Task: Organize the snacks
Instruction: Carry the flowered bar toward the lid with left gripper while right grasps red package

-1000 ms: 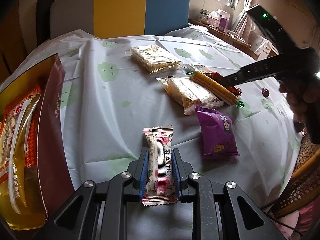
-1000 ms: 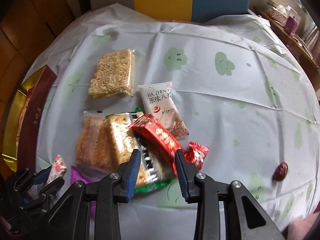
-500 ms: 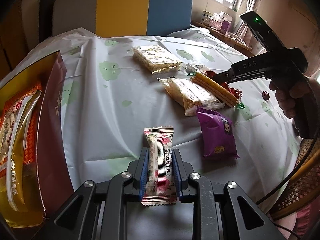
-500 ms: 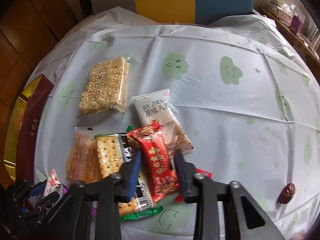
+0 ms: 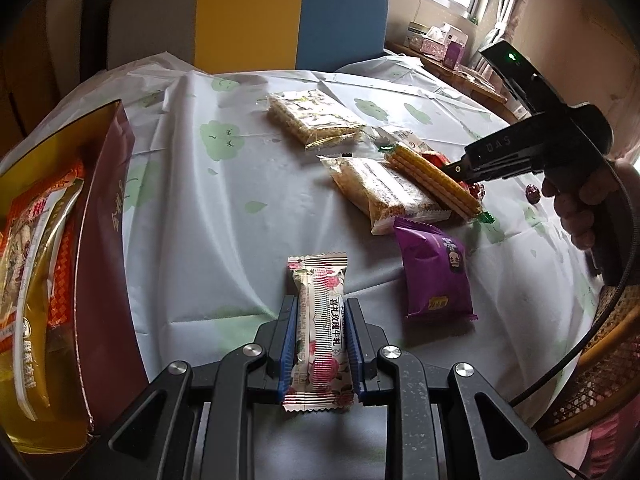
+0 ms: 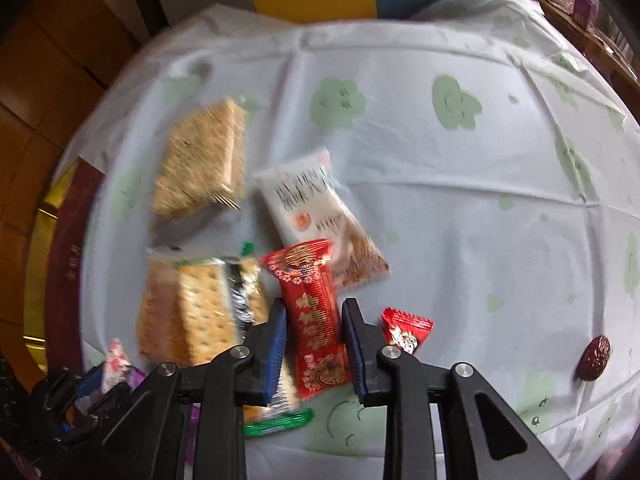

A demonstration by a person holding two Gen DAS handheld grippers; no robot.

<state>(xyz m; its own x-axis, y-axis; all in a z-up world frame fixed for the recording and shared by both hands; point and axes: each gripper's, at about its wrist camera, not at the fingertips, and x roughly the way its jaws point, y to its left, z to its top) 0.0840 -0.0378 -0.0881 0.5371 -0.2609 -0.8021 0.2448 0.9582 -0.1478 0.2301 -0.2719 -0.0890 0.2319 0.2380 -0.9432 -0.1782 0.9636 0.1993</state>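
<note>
My left gripper is shut on a pink floral snack bar, held above the near edge of the table; it also shows at the lower left of the right wrist view. My right gripper points steeply down into the snack pile, its jaws closing on a red patterned snack packet, with both blue pads against the packet's sides. In the left wrist view the right gripper dips in behind the yellow stick biscuits. The maroon and gold box stands at the left with snack bags inside.
On the cloud-print cloth lie a rice cracker block, a white packet, a cracker pack, a purple packet, a small red candy and a red date. A colour-block chair stands behind the table, a wicker chair at right.
My right gripper has come down and forward over the red packet, and its jaws have narrowed onto it. The left gripper and its pink bar have not moved.
</note>
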